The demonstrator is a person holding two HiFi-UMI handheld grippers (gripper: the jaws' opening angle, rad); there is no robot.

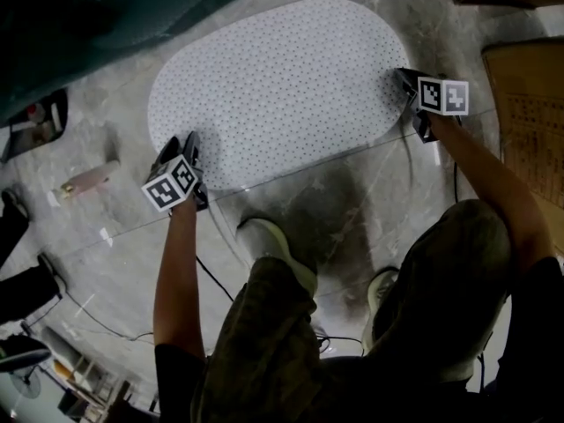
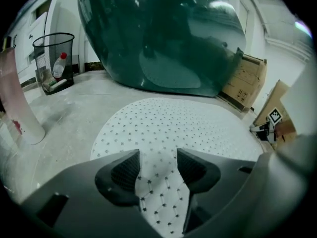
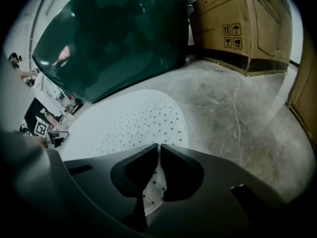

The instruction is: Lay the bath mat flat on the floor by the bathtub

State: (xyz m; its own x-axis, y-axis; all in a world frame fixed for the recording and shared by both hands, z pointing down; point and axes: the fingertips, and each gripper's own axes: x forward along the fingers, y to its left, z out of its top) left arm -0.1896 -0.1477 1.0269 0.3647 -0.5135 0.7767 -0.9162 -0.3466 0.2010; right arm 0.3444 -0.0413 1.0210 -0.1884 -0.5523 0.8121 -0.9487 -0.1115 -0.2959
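Right gripper view: right gripper [image 3: 158, 148] pinches bath mat [image 3: 130, 123].

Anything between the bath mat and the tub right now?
Only a narrow strip of bare grey floor separates the bath mat from the dark green bathtub. The left gripper view shows it best.

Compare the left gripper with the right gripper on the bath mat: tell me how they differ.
Jaws: the left gripper has its jaws wide apart, with the edge of the bath mat loose between them; the right gripper is nearly closed, pinching the mat's edge. Place: in the head view the left gripper is at the mat's near left edge, the right gripper at its right end. Both angle down at the mat's rim.
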